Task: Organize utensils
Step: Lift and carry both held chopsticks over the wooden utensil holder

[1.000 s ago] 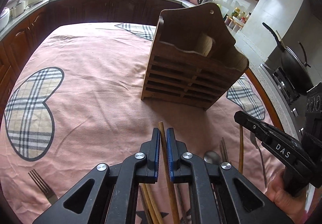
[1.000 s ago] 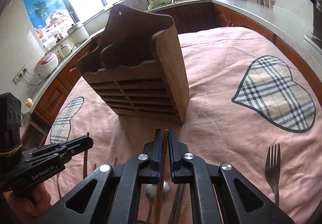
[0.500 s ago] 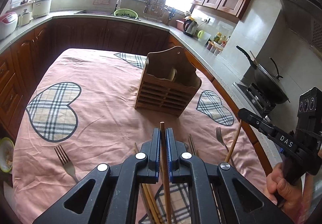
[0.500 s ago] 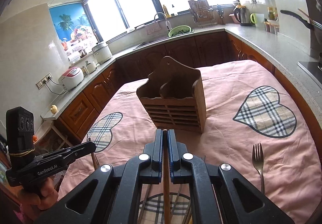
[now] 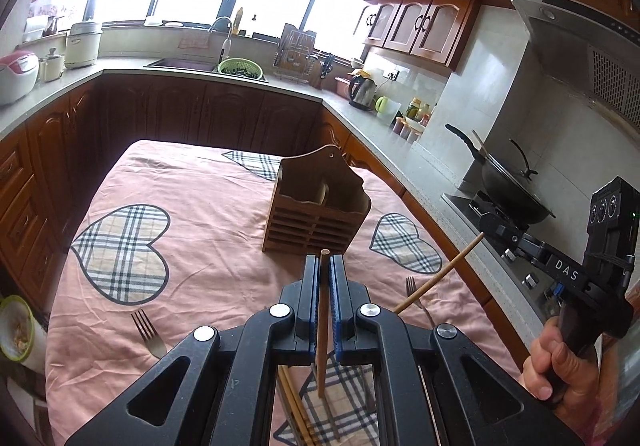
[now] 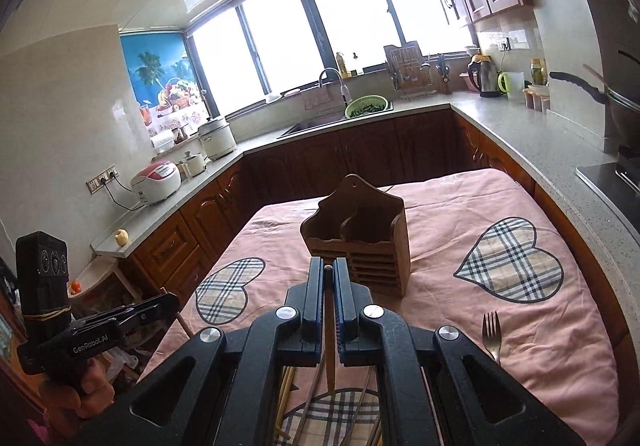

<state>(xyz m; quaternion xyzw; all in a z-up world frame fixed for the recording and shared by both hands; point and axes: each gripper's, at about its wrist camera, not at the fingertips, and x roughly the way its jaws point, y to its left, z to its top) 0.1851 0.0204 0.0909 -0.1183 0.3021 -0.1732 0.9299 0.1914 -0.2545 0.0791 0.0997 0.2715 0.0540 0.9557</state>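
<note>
My left gripper [image 5: 324, 274] is shut on a wooden chopstick [image 5: 322, 326] held upright above the table. My right gripper [image 6: 328, 280] is shut on another wooden chopstick [image 6: 329, 338]; in the left wrist view that chopstick [image 5: 440, 274] slants out from the right gripper [image 5: 486, 232]. The left gripper also shows in the right wrist view [image 6: 160, 306]. A wooden utensil holder [image 5: 316, 211] stands on the pink tablecloth ahead of both grippers, also in the right wrist view [image 6: 360, 236]. More chopsticks [image 5: 294, 410] and utensils [image 6: 308, 394] lie on the cloth below.
A fork [image 5: 149, 332] lies at the left on the cloth [image 5: 200, 205], another [image 5: 414, 292] at the right, also in the right wrist view [image 6: 491, 334]. Counters surround the table; a wok [image 5: 508, 185] sits on the stove at right. A bowl [image 5: 16, 326] sits off the left edge.
Both grippers have risen well above the table and pulled back from the holder, each carrying its chopstick. The holder now looks small and far.
</note>
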